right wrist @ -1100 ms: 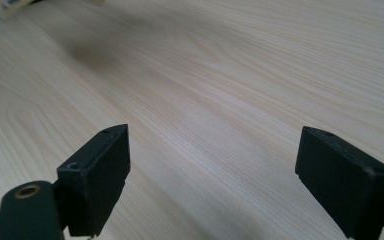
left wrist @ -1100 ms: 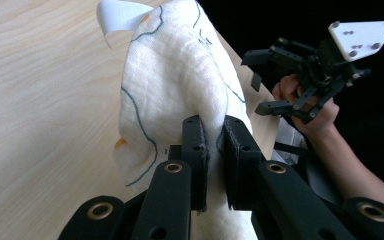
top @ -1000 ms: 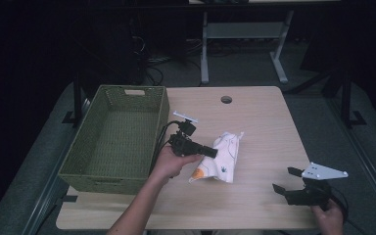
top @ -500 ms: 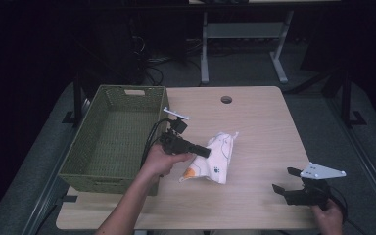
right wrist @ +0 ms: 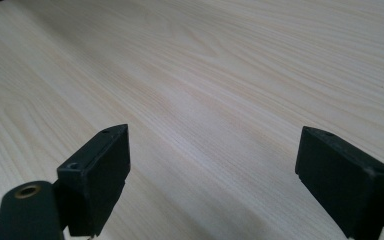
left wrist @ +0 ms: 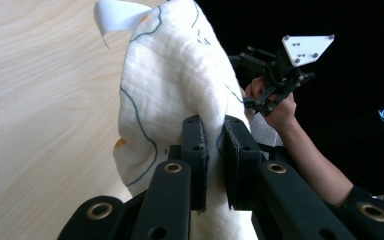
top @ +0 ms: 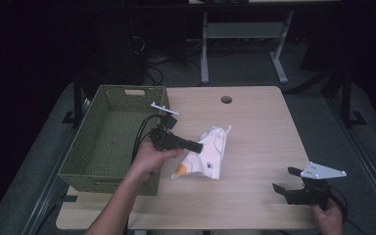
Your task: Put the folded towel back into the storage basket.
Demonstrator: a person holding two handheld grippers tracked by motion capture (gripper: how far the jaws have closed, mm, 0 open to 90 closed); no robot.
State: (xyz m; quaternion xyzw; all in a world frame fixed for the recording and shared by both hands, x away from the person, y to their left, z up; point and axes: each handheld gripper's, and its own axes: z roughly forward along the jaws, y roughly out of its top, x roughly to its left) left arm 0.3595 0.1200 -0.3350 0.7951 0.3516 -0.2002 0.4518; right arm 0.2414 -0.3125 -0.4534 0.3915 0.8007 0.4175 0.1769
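Observation:
A white cloth with blue lines and orange patches hangs over the middle of the wooden table. My left gripper is shut on its edge, beside the basket's right wall. In the left gripper view the cloth is pinched between the two black jaws of the left gripper and drapes away above the wood. My right gripper rests near the table's front right corner, held by a hand. Its jaws stand wide apart over bare wood, with the right gripper holding nothing.
A green woven basket stands on the table's left side, with nothing inside. A round cable hole lies near the far edge. Beyond the table are a dark floor, cables and a white desk frame.
My left gripper has lifted the cloth and carried it left toward the basket. The cloth now hangs higher off the wood. The right gripper has stayed put.

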